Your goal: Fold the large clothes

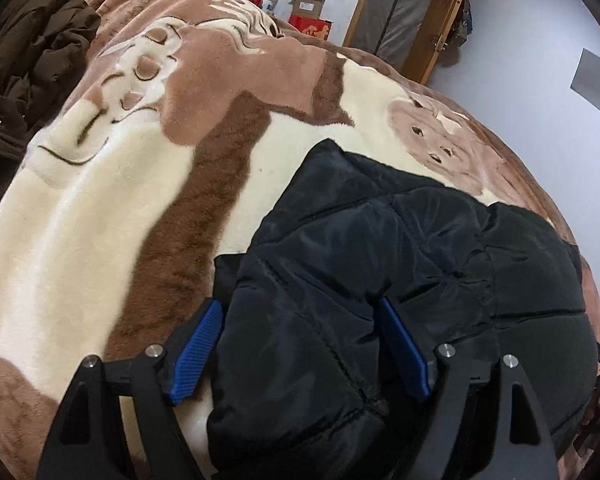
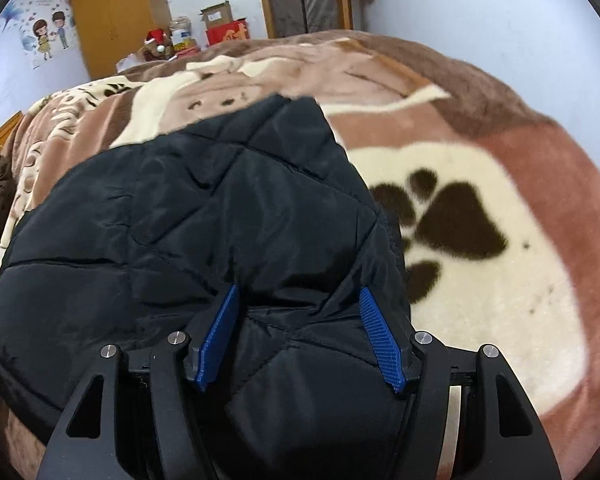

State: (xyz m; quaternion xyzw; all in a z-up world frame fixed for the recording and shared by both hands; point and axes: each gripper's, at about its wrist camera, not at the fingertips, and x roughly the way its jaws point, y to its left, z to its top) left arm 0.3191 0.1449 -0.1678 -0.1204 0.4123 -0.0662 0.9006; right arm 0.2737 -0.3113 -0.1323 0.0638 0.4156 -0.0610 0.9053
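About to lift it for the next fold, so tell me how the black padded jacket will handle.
The black padded jacket will likely sag floppily from wherever it is held, since it creases softly. Its sheeny shell probably slips between the pads. The puffy quilting suggests it is light for its bulk and compresses inside each open claw.

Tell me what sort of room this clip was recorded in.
Most likely a home bedroom. A plush paw-print blanket covers what looks like a bed, a black quilted jacket lies on it for folding, and a wooden wardrobe stands against the far wall beside a cartoon couple wall sticker.
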